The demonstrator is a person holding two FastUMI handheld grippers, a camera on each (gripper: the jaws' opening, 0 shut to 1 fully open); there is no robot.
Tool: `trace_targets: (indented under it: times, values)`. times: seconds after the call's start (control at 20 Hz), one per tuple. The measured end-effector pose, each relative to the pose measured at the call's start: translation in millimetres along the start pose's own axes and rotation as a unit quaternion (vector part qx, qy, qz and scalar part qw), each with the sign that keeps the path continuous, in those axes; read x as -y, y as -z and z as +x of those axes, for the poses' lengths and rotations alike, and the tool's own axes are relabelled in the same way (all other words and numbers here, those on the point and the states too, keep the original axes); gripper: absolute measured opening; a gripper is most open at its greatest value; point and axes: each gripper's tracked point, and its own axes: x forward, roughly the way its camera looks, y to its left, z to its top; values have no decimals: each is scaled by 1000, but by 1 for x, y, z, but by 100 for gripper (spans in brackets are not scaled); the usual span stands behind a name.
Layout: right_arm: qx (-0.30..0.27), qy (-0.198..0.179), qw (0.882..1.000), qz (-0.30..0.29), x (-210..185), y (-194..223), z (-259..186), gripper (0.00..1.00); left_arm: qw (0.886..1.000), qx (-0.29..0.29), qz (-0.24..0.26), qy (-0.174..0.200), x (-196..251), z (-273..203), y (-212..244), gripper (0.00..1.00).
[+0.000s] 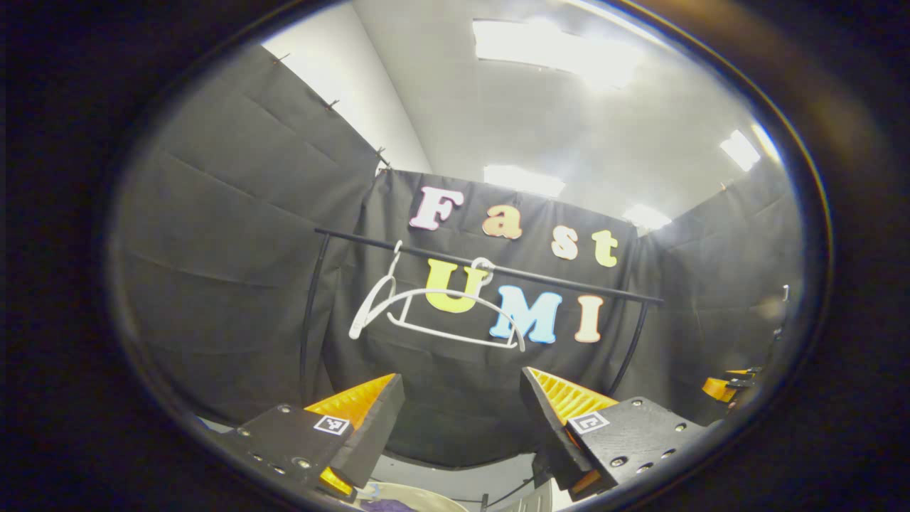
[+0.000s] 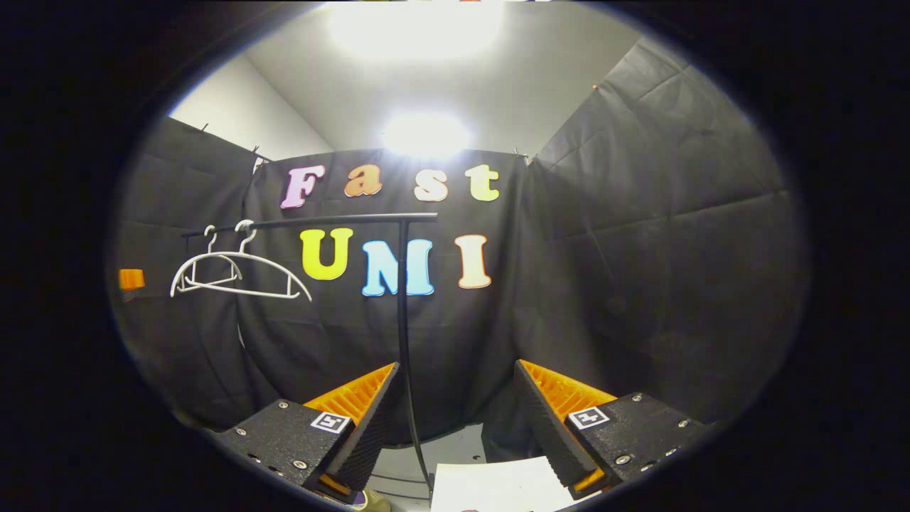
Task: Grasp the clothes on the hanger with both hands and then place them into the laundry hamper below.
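Two white hangers (image 1: 434, 306) hang bare on a black rail (image 1: 498, 269) in front of the booth wall. In the right gripper view the same hangers (image 2: 234, 274) sit at the left end of the rail (image 2: 313, 222). My left gripper (image 1: 462, 377) is open below the hangers, with nothing between its fingers. A pale round hamper rim (image 1: 426, 496) with purple cloth (image 1: 387, 506) inside peeks in at the bottom edge. My right gripper (image 2: 456, 366) is also open and holds nothing. It points at the rail's upright post (image 2: 402, 320).
The rail's curved side legs (image 1: 307, 320) drop to the floor. A white flat object (image 2: 498, 487) lies low in front of the right gripper. Part of the other gripper (image 1: 725, 387) shows at the far right edge of the left gripper view.
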Motion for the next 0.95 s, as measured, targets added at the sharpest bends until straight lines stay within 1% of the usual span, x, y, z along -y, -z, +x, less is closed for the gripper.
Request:
trace_targets:
  times: [0.1,0.15,0.3,0.35,0.4,0.5,0.55,0.6,0.65,0.7,0.75,0.85,0.9,0.95]
  values:
    - [11,17,1000,17,13,-14,-1,95,1000,6,14,-17,-9,-11,-7,99]
    - [18,28,999,26,17,-19,-2,95,999,8,27,-24,-12,-11,-19,99]
    - [31,43,997,48,17,-29,-10,95,998,11,62,-30,-26,-19,-48,99]
    - [34,44,997,50,13,-32,-12,91,997,13,70,-30,-33,-14,-50,99]
    - [35,48,997,50,11,-36,-15,95,997,14,75,-26,-37,-10,-53,99]
    - [39,53,997,40,4,-41,-20,95,997,10,75,-17,-40,-5,-51,99]
    - [43,57,997,34,1,-43,-22,95,997,7,75,-10,-41,-3,-48,94]
    - [45,59,997,29,-2,-45,-26,95,997,8,77,-6,-44,0,-46,94]
    - [45,58,997,25,-7,-45,-29,95,997,8,79,-5,-48,0,-43,99]
    - [46,57,997,22,-13,-45,-33,95,997,6,80,-1,-49,-1,-39,99]
    - [49,56,997,19,-17,-47,-36,95,997,8,81,3,-51,-4,-38,94]
    - [62,61,996,12,-19,-54,-43,95,996,12,86,6,-58,-10,-36,99]
    - [72,64,995,7,-19,-58,-47,95,996,14,93,2,-65,-12,-36,95]
    - [78,68,995,3,-20,-62,-50,91,995,17,100,-1,-71,-12,-35,99]
